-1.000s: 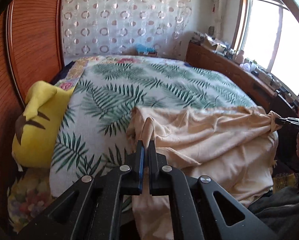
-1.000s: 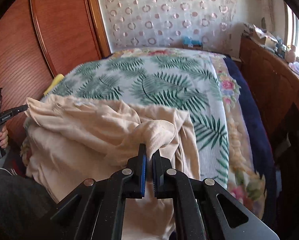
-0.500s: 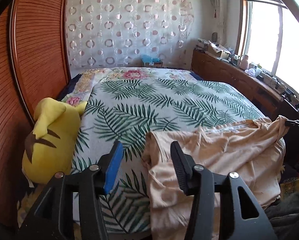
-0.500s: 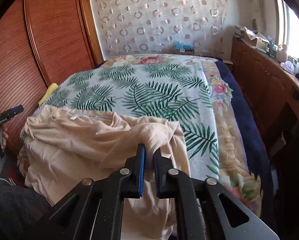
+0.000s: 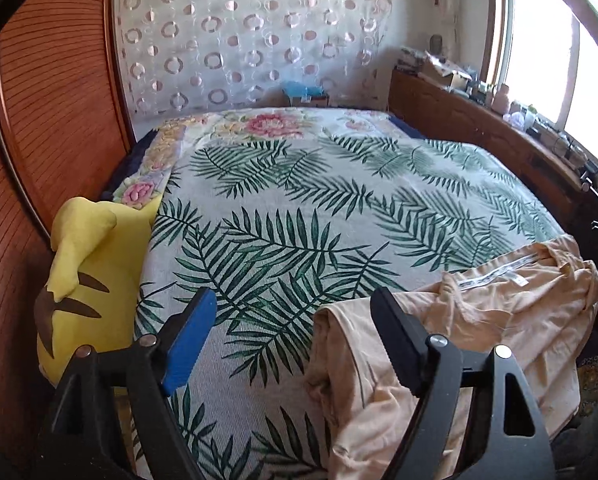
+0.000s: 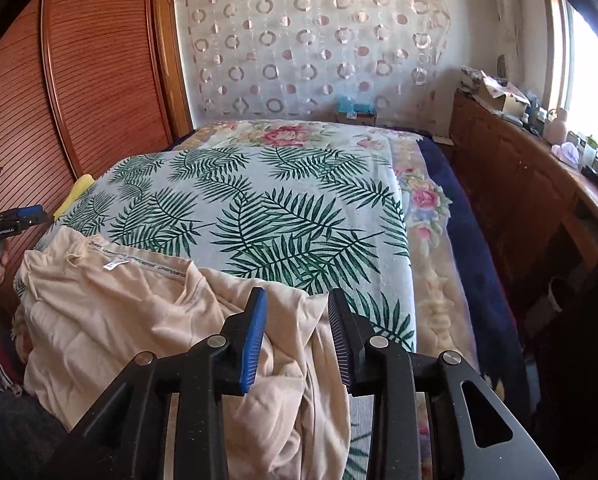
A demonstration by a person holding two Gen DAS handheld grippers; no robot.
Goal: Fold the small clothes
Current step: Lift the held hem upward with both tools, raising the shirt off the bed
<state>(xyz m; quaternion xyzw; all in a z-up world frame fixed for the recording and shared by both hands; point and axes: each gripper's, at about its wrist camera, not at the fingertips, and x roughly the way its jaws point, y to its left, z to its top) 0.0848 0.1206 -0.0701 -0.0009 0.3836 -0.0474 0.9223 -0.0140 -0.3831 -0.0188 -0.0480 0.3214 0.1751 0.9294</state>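
Observation:
A peach garment (image 5: 499, 320) lies crumpled at the near edge of the bed, its lettered waistband (image 6: 139, 262) facing up. My left gripper (image 5: 293, 298) is wide and still opening. Only the leaf-print bedspread (image 5: 299, 208) shows between its fingers, and the garment's left fold lies just under the right finger (image 5: 395, 332). My right gripper (image 6: 297, 294) is opening too. A hump of the garment (image 6: 119, 308) sits below and between its pads, which do not press on it. The left gripper (image 6: 15, 218) also shows at the right wrist view's left edge, held by a hand.
A yellow plush toy (image 5: 87, 280) leans at the bed's left side against a slatted wooden door (image 5: 39, 120). A long wooden cabinet (image 6: 519, 184) with clutter runs under the window on the right. A ring-patterned curtain (image 6: 319, 40) hangs behind the bed.
Both grippers were shut on garment folds and have let go. The left one opened wide and drew off to the left; the right jaws parted. The cloth has dropped flatter onto the bed.

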